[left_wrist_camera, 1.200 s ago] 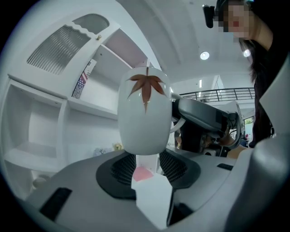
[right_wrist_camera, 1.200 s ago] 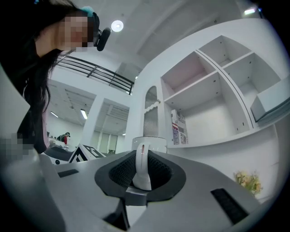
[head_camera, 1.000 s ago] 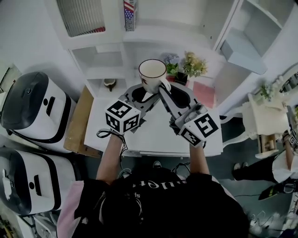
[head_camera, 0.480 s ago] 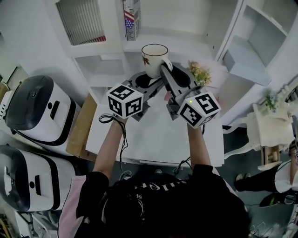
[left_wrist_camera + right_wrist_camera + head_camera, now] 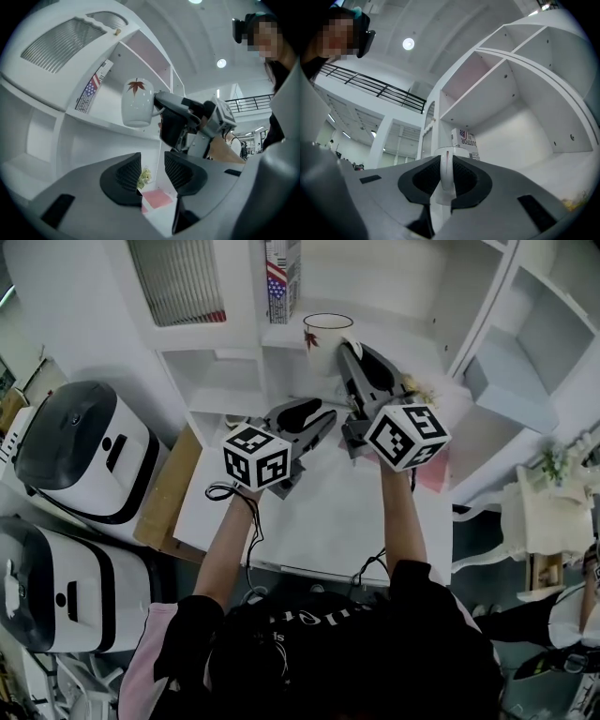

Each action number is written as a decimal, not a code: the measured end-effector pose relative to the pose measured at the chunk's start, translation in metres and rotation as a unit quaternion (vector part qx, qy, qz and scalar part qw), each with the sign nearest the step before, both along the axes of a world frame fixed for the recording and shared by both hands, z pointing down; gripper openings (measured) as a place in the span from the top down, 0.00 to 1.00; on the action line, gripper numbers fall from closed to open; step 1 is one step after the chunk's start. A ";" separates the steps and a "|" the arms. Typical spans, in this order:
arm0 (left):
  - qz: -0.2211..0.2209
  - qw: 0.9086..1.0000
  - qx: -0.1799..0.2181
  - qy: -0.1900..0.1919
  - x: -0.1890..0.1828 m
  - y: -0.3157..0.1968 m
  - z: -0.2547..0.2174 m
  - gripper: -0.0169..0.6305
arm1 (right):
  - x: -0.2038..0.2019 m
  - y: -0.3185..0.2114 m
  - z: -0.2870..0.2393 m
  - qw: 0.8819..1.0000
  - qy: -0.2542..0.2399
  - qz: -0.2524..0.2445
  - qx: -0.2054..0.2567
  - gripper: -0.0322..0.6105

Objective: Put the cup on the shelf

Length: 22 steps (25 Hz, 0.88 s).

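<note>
A white shelf unit (image 5: 281,334) stands behind a white table (image 5: 319,512), and two rounded white and dark appliances (image 5: 80,451) sit at the left; in the head view the cup (image 5: 326,338) is up at the front edge of a shelf board, near a box with a flag print (image 5: 281,277); the right gripper (image 5: 347,348) reaches to its handle side, and the left gripper (image 5: 328,416) is lower, over the table, apart from the cup. In the left gripper view its jaws stand apart with nothing between them; the white cup carries a red leaf, and its bottom is just at the board, touching or not I cannot tell; a pink pad (image 5: 157,199) lies below. In the right gripper view the jaws are clamped on the cup's handle.
</note>
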<state>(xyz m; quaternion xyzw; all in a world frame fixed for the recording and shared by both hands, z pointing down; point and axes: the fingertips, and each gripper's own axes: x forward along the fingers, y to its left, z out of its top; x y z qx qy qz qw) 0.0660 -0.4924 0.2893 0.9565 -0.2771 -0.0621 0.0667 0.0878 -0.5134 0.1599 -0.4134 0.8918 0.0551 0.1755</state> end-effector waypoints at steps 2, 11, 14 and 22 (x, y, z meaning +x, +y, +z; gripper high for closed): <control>-0.003 1.000 -0.007 0.004 -0.004 0.002 0.006 0.71 | 0.002 -0.017 -0.003 1.000 0.002 0.011 -0.003 0.83; -0.028 1.000 -0.011 0.005 -0.031 0.012 0.018 0.71 | 0.005 -0.060 -0.014 0.999 0.006 0.045 0.000 0.83; -0.035 0.999 -0.012 0.010 -0.038 0.012 0.019 0.71 | 0.006 -0.069 -0.012 0.999 0.003 0.053 -0.006 0.83; -0.032 0.999 -0.007 0.005 -0.039 0.016 0.019 0.71 | 0.011 -0.087 -0.008 0.997 0.003 0.067 -0.024 0.83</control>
